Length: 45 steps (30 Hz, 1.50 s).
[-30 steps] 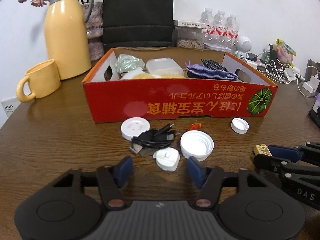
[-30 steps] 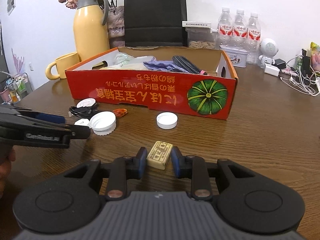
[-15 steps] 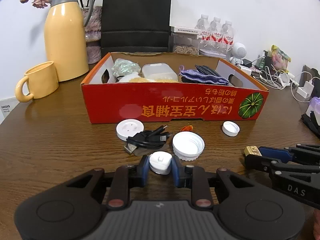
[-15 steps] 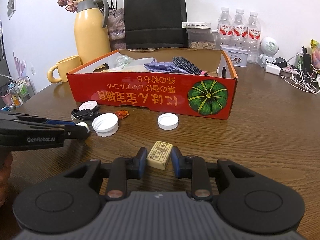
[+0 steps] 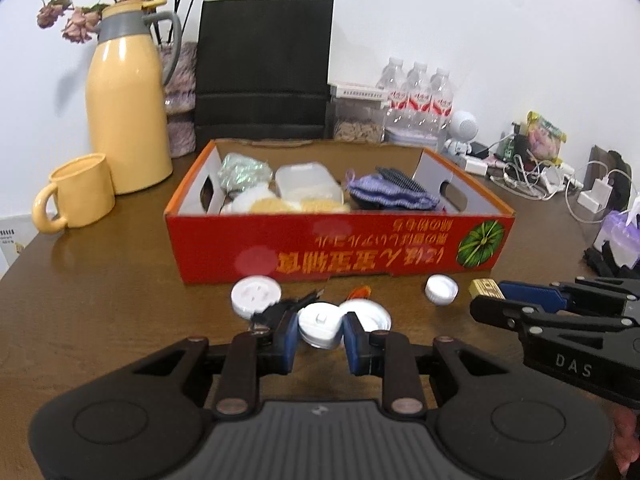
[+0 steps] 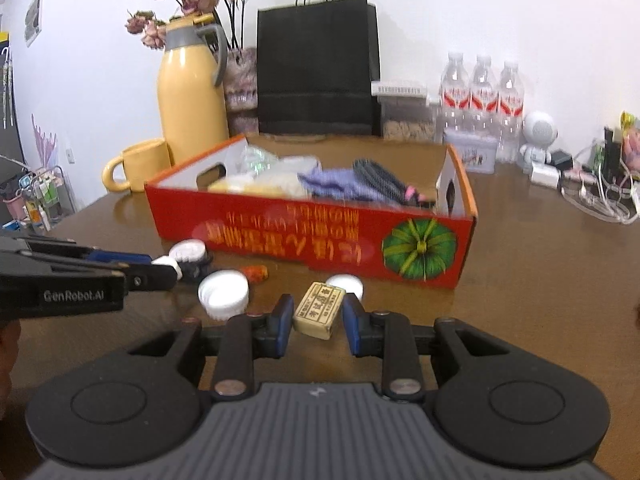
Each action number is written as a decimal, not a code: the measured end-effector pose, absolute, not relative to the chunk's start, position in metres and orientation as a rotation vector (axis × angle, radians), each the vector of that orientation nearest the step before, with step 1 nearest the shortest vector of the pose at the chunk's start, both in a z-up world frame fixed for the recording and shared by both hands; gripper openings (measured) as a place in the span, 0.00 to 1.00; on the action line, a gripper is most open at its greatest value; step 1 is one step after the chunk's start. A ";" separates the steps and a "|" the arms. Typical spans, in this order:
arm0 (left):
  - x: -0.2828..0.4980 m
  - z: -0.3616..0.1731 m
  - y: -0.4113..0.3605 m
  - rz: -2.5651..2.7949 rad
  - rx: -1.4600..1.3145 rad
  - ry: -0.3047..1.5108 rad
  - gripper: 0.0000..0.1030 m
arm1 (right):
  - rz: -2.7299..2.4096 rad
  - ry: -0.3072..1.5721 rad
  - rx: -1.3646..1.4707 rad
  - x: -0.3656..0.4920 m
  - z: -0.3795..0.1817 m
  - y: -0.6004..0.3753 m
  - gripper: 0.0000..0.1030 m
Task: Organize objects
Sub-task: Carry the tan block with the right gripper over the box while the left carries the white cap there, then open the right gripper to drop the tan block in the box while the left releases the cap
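**Red box waits while both claws grip small items in front of it**

The red box (image 5: 340,248) sits open on the brown counter (image 5: 100,280), beyond both claws, its printed long side facing them. It already holds a shiny green bundle, a clear plastic tub, pale yellow pieces, a folded purple cloth and a dark ribbed item.

On the left, the left claw (image 5: 320,330) has its blue pads pressed against a small white round plug (image 5: 320,322), gripped between them and held in front of the box's near wall. The jaws have just been closing onto it and stand narrowly apart, only as wide as the plug. Just beyond the claw lie a white disc (image 5: 256,294), a black cable (image 5: 280,308) partly hidden by the left pad, a large white lid (image 5: 372,316) partly hidden behind the plug, and a small orange scrap (image 5: 360,292).

Further right, a smaller white cap (image 5: 441,289) lies near the box's corner with the green pumpkin print.

On the right, the right claw (image 6: 316,316) is clamped on a small tan block (image 6: 320,310) with printed characters, tilted between the pads, the jaws likewise narrowly apart.

Behind the box stand a yellow mug (image 5: 76,192), a yellow thermos jug (image 5: 128,112), a black paper bag (image 5: 264,68) and water bottles (image 5: 420,92); chargers and white cables (image 5: 532,176) clutter the far right.
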<state>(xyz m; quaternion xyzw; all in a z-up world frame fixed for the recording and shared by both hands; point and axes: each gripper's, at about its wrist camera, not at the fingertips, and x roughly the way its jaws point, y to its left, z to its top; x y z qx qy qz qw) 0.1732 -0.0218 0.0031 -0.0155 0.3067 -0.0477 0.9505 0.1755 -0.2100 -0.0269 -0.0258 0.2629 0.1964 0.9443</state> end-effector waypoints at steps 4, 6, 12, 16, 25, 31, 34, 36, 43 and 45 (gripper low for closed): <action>0.182 0.014 -0.022 -0.098 -0.038 0.595 0.22 | 0.394 0.496 -0.052 0.185 -0.013 -0.207 0.27; 0.187 0.020 -0.022 -0.096 -0.039 0.579 0.22 | 0.391 0.478 -0.051 0.191 -0.006 -0.205 0.27; 0.210 0.036 -0.018 -0.087 -0.043 0.535 0.22 | 0.383 0.437 -0.048 0.212 0.010 -0.199 0.27; 0.228 0.043 -0.016 -0.077 -0.049 0.519 0.22 | 0.369 0.414 -0.042 0.229 0.017 -0.197 0.27; 0.271 0.046 -0.013 -0.059 -0.063 0.501 0.22 | 0.334 0.375 -0.042 0.271 0.026 -0.194 0.27; 0.300 0.045 -0.009 -0.035 -0.075 0.481 0.22 | 0.319 0.378 -0.012 0.300 0.020 -0.196 0.27; 0.314 0.045 -0.004 -0.027 -0.092 0.475 0.22 | 0.318 0.401 -0.003 0.315 0.014 -0.201 0.27; 0.323 0.045 0.000 -0.021 -0.093 0.477 0.22 | 0.320 0.416 0.013 0.323 0.009 -0.204 0.27; 0.346 0.036 0.007 -0.005 -0.074 0.500 0.22 | 0.307 0.441 0.015 0.348 0.000 -0.207 0.27; 0.351 0.032 0.007 -0.007 -0.066 0.513 0.22 | 0.309 0.445 0.015 0.352 -0.001 -0.208 0.27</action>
